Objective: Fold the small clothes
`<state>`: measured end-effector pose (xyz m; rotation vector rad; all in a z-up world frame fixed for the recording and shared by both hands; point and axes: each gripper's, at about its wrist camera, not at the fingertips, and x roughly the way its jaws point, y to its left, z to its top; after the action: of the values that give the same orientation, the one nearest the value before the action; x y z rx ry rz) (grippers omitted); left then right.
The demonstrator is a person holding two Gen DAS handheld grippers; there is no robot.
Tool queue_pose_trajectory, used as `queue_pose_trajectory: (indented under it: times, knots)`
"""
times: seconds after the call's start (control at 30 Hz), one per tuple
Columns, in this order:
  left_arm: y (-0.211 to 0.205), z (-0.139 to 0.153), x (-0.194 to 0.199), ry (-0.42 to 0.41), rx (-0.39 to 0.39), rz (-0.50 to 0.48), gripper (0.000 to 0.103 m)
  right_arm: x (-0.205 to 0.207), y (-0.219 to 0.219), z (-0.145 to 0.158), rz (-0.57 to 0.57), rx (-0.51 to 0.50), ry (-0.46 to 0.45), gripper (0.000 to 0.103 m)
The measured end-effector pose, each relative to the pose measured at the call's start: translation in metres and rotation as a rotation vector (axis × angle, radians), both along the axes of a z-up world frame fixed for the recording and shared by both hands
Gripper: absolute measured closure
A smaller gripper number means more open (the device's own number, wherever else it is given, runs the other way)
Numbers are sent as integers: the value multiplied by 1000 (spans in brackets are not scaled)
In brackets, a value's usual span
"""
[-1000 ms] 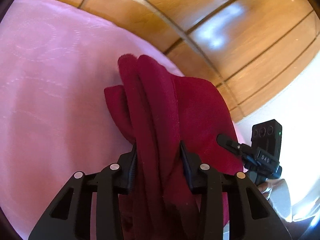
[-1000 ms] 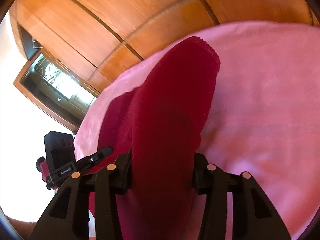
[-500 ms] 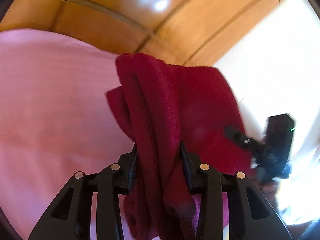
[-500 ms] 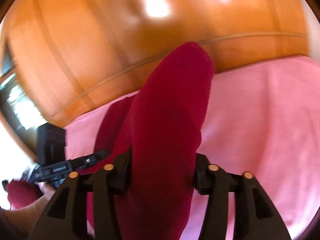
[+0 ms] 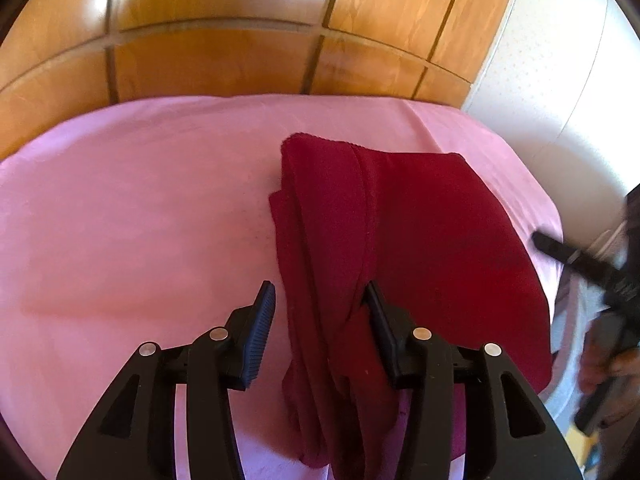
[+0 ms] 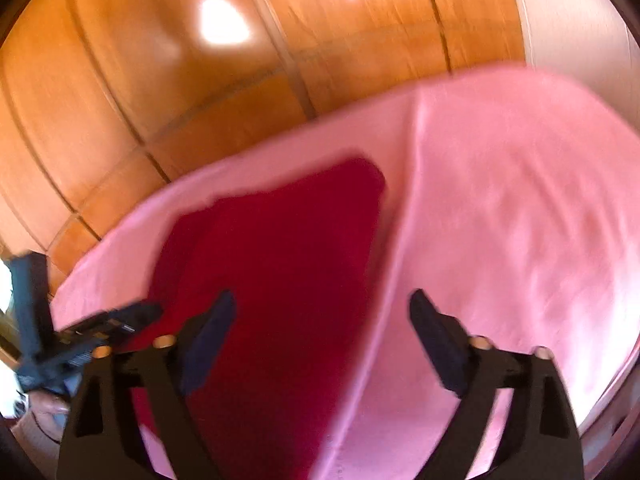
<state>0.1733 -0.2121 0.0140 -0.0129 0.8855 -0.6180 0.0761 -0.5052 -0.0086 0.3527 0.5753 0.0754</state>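
A dark red folded garment (image 5: 400,248) lies on the pink sheet (image 5: 140,220). My left gripper (image 5: 318,304) is open; the garment's bunched left edge runs between its fingers and touches the right finger (image 5: 378,320). In the blurred right wrist view the garment (image 6: 280,280) lies flat on the pink sheet (image 6: 500,220). My right gripper (image 6: 322,312) is wide open just above it, holding nothing. The right gripper also shows at the right edge of the left wrist view (image 5: 592,268), and the left gripper at the left edge of the right wrist view (image 6: 80,332).
Wooden panelling (image 5: 240,40) rises behind the pink sheet. A white wall (image 5: 560,80) stands to the right. The sheet's edge (image 5: 552,220) drops off close to the garment's right side. A hand (image 5: 604,368) holds the right gripper there.
Both grippers have opened and let go of the red garment. It was held up before and now lies on the pink sheet. Both cameras have tilted and pulled back.
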Motion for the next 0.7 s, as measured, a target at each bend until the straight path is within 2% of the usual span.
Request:
queue_pose_trajectory:
  times: [0.07, 0.1, 0.13, 0.17, 0.23, 0.27, 0.37, 0.47, 0.53, 0.6, 0.7]
  knots:
    - [6, -4, -1, -21, 3, 15, 55, 1, 15, 9, 20, 12, -32, 34]
    - [5, -7, 0, -22, 6, 29, 49, 7, 24, 8, 44, 18, -31, 36]
    - [6, -10, 1, -18, 9, 39, 48, 15, 31, 5, 48, 5, -17, 36]
    - [5, -13, 5, -8, 9, 42, 47, 31, 41, -5, 43, -36, 40, 36]
    - [4, -15, 10, -16, 20, 54, 38, 54, 57, -28, 26, -134, 135, 32]
    - [6, -17, 12, -4, 5, 57, 36, 59, 65, -39, -5, -191, 135, 29]
    - [11, -14, 7, -5, -8, 79, 36, 49, 80, -37, -29, -267, 98, 27]
    - [15, -5, -5, -30, -5, 97, 36, 39, 75, -36, -39, -252, 86, 24]
    - [18, 5, -17, -79, 10, 108, 35, 28, 75, -31, -48, -234, 68, 16]
    - [24, 15, -27, -123, 26, 126, 33, 17, 81, -23, -61, -215, 41, 14]
    - [32, 24, -36, -139, 32, 156, 27, 1, 87, -13, -98, -211, 15, 12]
